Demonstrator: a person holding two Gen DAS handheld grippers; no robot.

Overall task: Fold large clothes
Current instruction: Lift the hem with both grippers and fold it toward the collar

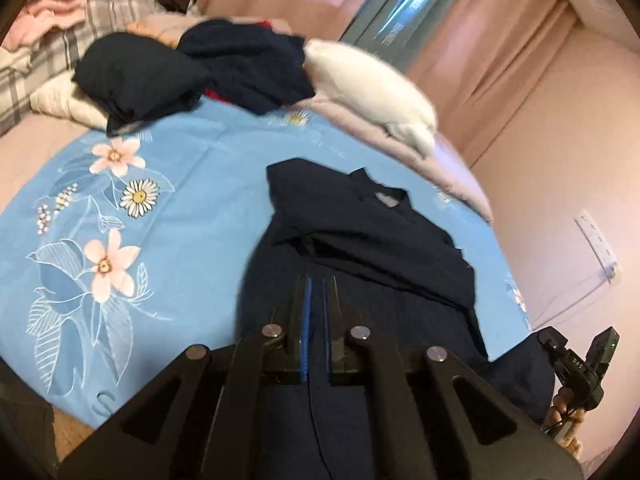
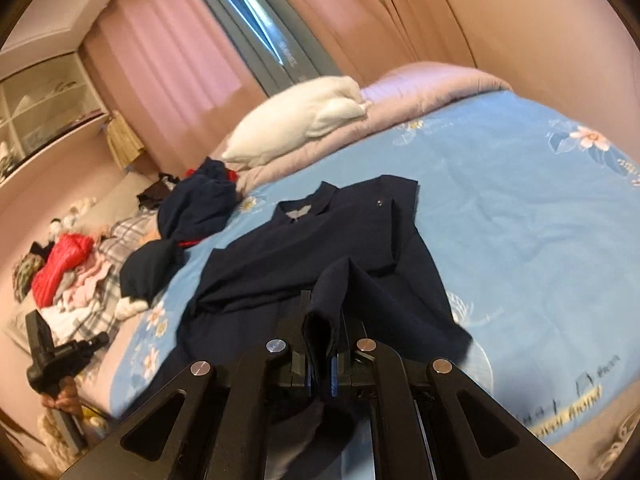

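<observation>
A navy collared shirt (image 1: 360,232) lies on the blue floral bedsheet (image 1: 180,184), collar away from me and both sides folded in over the middle. My left gripper (image 1: 317,280) is shut on the shirt's near hem, with dark cloth running down between its blue pads. In the right wrist view the same shirt (image 2: 340,232) stretches ahead. There my right gripper (image 2: 324,300) is shut on a raised fold of the hem, which stands up between the fingers. Both near corners are lifted off the sheet.
Dark and mixed clothes (image 1: 192,68) are piled at the far side of the bed, by a white pillow (image 1: 372,88) and a lilac blanket (image 2: 420,84). More laundry (image 2: 68,276) lies to the left. Curtains (image 2: 168,64) and a wall are behind.
</observation>
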